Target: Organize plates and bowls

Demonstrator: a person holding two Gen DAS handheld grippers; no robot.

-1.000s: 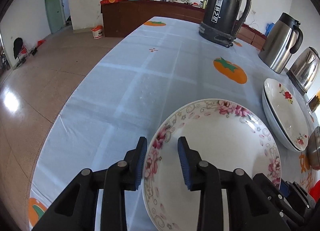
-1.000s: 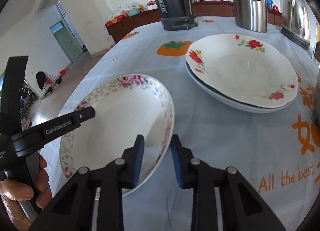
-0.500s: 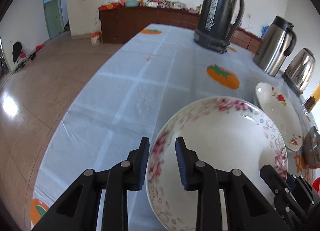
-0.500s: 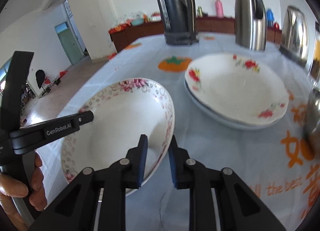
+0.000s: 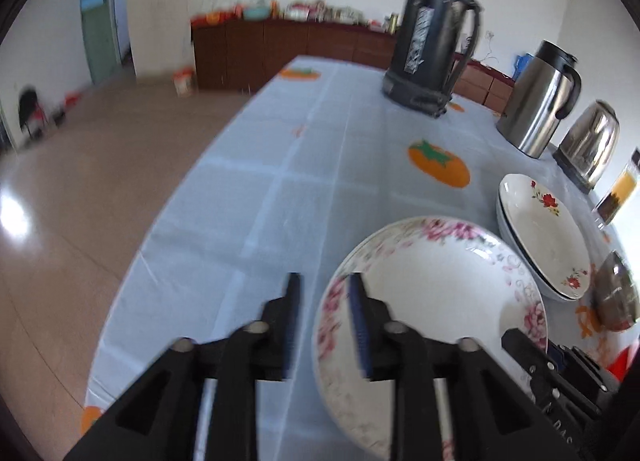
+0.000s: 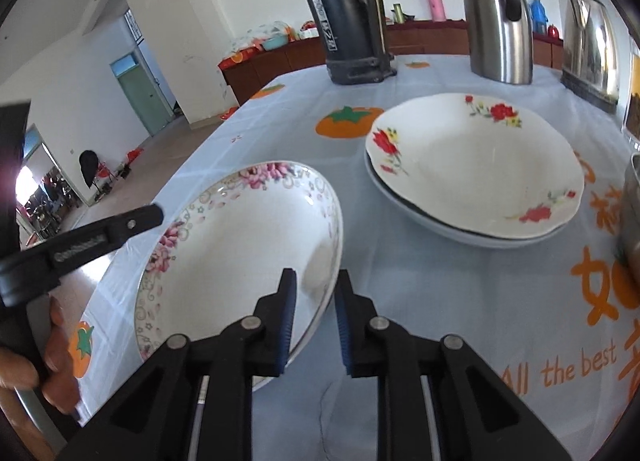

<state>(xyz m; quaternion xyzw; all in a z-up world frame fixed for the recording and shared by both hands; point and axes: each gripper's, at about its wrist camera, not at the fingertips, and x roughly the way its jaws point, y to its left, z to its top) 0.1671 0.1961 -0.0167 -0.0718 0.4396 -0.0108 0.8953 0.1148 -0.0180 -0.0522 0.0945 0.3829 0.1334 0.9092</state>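
Ahead, stacked red-flower plates (image 6: 472,169) sit near the pink-flower plate (image 6: 240,245)

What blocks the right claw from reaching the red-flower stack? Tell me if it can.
Probably it can. The right claw grips the pink plate by its rim; bare cloth lies between it and the stack. The left claw, just opening, straddles the rim without pressing.

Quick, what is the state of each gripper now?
Left gripper: jaws just opened, released the pink-flowered plate; rim between them.
Right gripper: shut on the same plate's rim.
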